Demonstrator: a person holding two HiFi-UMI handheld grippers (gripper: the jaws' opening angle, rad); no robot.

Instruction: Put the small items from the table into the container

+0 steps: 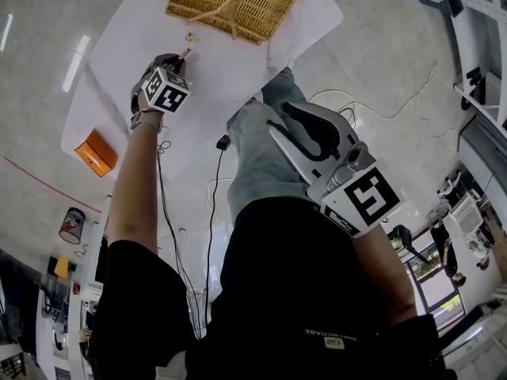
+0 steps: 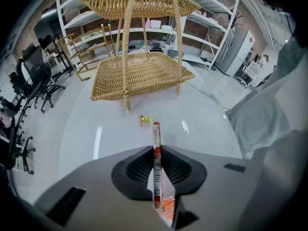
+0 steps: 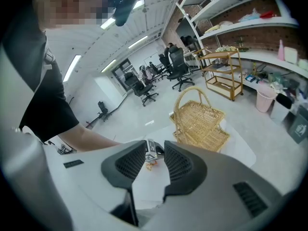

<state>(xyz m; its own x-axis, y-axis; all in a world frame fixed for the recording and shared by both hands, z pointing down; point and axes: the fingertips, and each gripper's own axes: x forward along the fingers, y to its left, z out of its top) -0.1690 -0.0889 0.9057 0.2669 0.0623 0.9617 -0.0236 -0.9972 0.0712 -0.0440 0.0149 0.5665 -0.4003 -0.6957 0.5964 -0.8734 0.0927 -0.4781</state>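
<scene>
On the white round table (image 1: pixel 238 66) stands a two-tier wicker basket (image 1: pixel 238 2) with a tall handle. My left gripper (image 1: pixel 187 53) points steeply down at the table, just in front of the basket, shut on a thin red-and-white sachet (image 2: pixel 156 150) that stands edgewise between its pads. A small gold-wrapped sweet (image 2: pixel 145 120) lies on the table between the sachet and the basket (image 2: pixel 139 73). My right gripper (image 1: pixel 282 122) hangs off the table's near edge, open, with nothing in it. Between its jaws (image 3: pixel 155 150) I see the left gripper and the basket (image 3: pixel 199 124) beyond.
An orange box (image 1: pixel 97 153) sits on a white surface at the left. Cables trail over the floor beside the table. The person's grey trouser leg (image 1: pixel 261 157) is close to the table's near edge. Shelving and office chairs stand around the room.
</scene>
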